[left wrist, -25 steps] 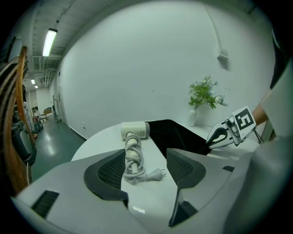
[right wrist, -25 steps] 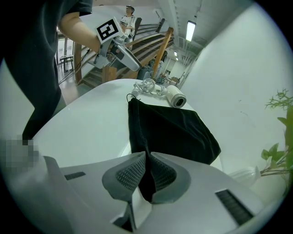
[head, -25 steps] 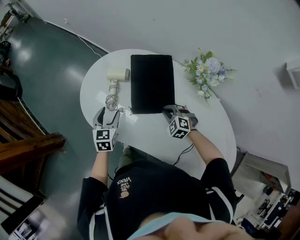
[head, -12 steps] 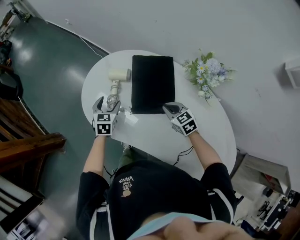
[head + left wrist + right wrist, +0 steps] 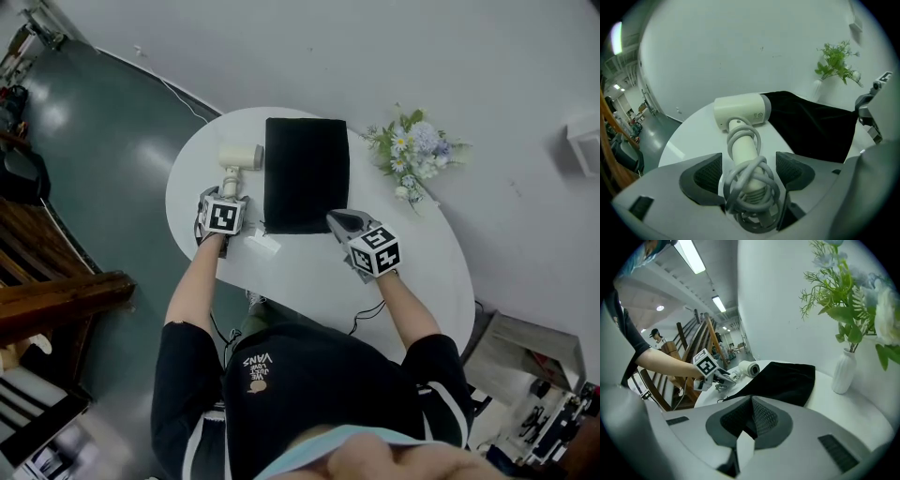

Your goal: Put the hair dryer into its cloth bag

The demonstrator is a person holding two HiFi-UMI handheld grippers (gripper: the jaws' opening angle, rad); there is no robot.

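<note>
1 hair dryer (image 5: 743,140) outside cloth bag (image 5: 307,173), between left gripper's (image 5: 750,166) just-opening jaws, right gripper's (image 5: 751,420) jaws pinching bag

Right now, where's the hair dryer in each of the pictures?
Head view: hair dryer sits upper left of centre, just left of the cloth bag.
Left gripper view: hair dryer fills the middle, its head far off and its cord-wrapped handle running toward the camera.
Right gripper view: hair dryer is small, left of centre, at the bag's far left corner.
Shared landmark: the black cloth bag lies beside it in all three.
</note>
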